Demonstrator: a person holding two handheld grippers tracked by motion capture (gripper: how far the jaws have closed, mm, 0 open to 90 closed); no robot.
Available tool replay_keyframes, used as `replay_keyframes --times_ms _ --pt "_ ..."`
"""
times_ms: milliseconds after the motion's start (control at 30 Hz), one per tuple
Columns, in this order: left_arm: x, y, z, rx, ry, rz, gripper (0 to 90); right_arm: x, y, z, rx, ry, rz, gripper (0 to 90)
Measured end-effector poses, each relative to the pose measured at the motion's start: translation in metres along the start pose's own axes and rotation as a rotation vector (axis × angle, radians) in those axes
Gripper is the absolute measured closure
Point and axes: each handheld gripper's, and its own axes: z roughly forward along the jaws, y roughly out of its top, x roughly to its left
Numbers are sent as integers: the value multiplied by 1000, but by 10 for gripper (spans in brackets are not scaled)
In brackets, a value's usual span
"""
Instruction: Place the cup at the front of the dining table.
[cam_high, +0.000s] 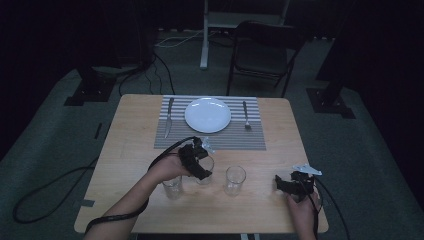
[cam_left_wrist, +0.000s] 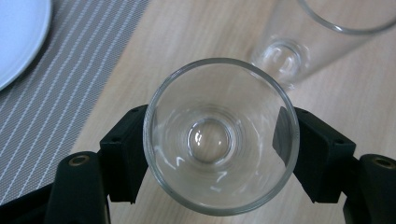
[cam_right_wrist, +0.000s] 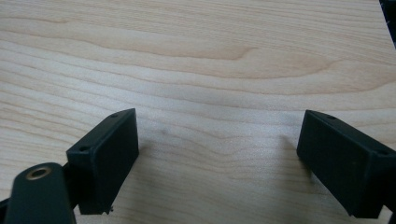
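Left gripper (cam_left_wrist: 212, 140) clamps a clear glass (cam_left_wrist: 219, 135) between both pads, seen from above its rim | a second glass (cam_left_wrist: 299, 42) stands just beyond it, placemat (cam_left_wrist: 56, 93) and white plate (cam_left_wrist: 18, 32) off to its side | right gripper (cam_right_wrist: 217, 154) rests with jaws wide apart over bare wooden table (cam_right_wrist: 210, 60), holding nothing.

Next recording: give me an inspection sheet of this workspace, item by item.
Surface: wooden table, striped placemat at far side.
Job's things: three clear glasses; middle glass clamped in left gripper; near glass and right glass stand free.
Clutter: white plate, knife, fork on the mat.
Grippers: left shut on the glass; right gripper open over bare wood.
Cables: black cable trails to the floor.
Surroundings: dark folding chair, stand bases.
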Motion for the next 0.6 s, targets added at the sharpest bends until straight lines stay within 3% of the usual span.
replay_keyframes --times_ms 300,600 --pt "22 1 -11 -10 40 -58 293 0 0 0 1 0 0 124" --pt "57 -4 -31 -51 97 -165 292 0 0 0 2 0 1 124"
